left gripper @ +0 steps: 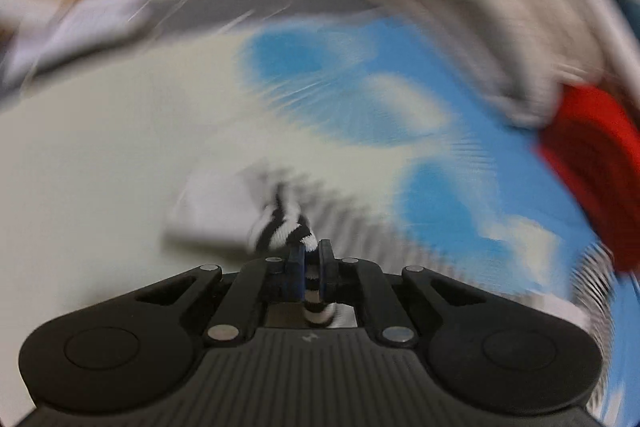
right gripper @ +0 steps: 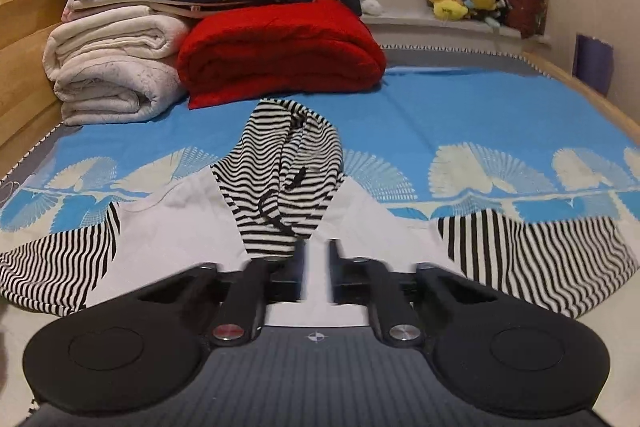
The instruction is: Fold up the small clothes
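The bed under its blue-and-white cover fills my view, with rolled blankets, white and red, stacked at its far left. Across the near part lies the striped garment, white body spread wide, one striped sleeve reaching out to each side and the hood bunched up straight ahead of my right fingers, which look drawn together on the white fabric of its near edge, blurred. My left fingers are clamped on a striped fold. The long axis runs side to side, so folding means carrying a sleeve inward.
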`<state>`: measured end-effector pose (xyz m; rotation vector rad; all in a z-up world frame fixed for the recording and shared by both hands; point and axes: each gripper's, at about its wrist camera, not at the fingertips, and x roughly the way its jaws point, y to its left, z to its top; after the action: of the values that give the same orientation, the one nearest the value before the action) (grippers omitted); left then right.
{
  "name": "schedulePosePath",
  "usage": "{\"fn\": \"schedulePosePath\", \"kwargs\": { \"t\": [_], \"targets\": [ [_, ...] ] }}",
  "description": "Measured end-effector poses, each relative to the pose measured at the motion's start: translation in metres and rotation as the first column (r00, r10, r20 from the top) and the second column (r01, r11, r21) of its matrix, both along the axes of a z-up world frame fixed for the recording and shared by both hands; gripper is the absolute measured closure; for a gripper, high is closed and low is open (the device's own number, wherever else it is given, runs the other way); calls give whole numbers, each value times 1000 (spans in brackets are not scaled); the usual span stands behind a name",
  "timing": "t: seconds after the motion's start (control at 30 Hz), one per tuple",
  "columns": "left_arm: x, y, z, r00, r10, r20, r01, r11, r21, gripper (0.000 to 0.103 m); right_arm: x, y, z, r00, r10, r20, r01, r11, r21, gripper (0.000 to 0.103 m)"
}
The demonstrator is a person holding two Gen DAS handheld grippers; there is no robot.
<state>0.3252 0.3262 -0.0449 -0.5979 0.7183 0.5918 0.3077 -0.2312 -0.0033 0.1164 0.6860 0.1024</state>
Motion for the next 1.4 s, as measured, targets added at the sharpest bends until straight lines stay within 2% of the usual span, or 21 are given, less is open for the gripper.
{"fn": "schedulePosePath", "kwargs": {
  "t": [0.07,0.13,0.17,0.2,0.23,0.27,0.3,0.33,0.4,0.47,0.53,0.6,0.67,0.77,0.9,1.1,1.2,1.23,1.27,1.37,1.4],
  "targets": [
    [10,-47,34,981,-168,95,161,984,78,98,2,-4,-4,1000,-8,-27,9,1000,23,103],
    [16,-101,61,912,-368,183,351,929,116,98,4,-6,-10,998,-14,-56,16,999,28,102],
    [20,-128,68,855,-469,220,460,883,94,98,5,-7,-13,997,-15,-72,17,1000,26,102],
    [23,-153,72,784,-564,259,575,817,37,97,7,-7,-17,996,-14,-89,17,999,27,102],
    [27,-173,72,720,-632,287,665,746,-24,91,8,-7,-21,994,-11,-107,14,999,34,101],
    [31,-194,72,649,-698,302,747,661,-78,89,10,-7,-25,992,-9,-124,14,999,42,101],
    [32,-208,73,616,-730,296,777,624,-81,88,12,-7,-28,990,-9,-140,16,999,48,101],
    [32,-216,75,617,-738,274,776,628,-58,85,13,-8,-32,988,-10,-154,19,998,55,100],
    [35,-214,72,663,-708,243,739,671,-58,81,16,-10,-38,984,-18,-175,31,997,69,95],
    [41,-200,63,743,-638,202,665,738,-111,81,19,-13,-42,982,-30,-188,48,995,90,92],
    [46,-187,52,810,-578,101,586,801,-121,81,21,-15,-46,980,-35,-197,57,992,110,92],
    [50,-179,44,848,-529,0,528,846,-82,81,25,-17,-52,976,-37,-215,67,989,133,92],
    [53,-168,41,872,-487,-56,483,873,-70,81,29,-19,-60,972,-31,-235,73,982,172,91],
    [55,-158,38,881,-467,-76,461,883,-87,81,40,-23,-77,954,-41,-298,111,969,221,78],
    [61,-159,36,875,-475,-90,469,879,-84,80,60,-32,-104,911,-77,-405,225,915,334,77],
    [66,-173,33,862,-497,-100,490,868,-86,80,86,-40,-146,845,-142,-515,365,857,363,77],
    [71,-178,33,852,-511,-110,506,859,-73,80,90,-38,-148,861,-143,-488,347,867,358,81],
    [72,-179,33,851,-513,-111,508,858,-71,80,92,-37,-147,867,-143,-477,335,876,347,97],
    [73,-180,32,851,-514,-112,509,858,-71,80,93,-36,-145,875,-137,-464,321,882,345,100],
    [76,-181,32,851,-512,-114,507,859,-69,80,93,-39,-129,916,-127,-382,278,886,371,101],
    [76,-181,32,851,-512,-115,507,859,-68,80,89,-41,-111,944,-125,-304,242,891,384,101]
  ]
}}
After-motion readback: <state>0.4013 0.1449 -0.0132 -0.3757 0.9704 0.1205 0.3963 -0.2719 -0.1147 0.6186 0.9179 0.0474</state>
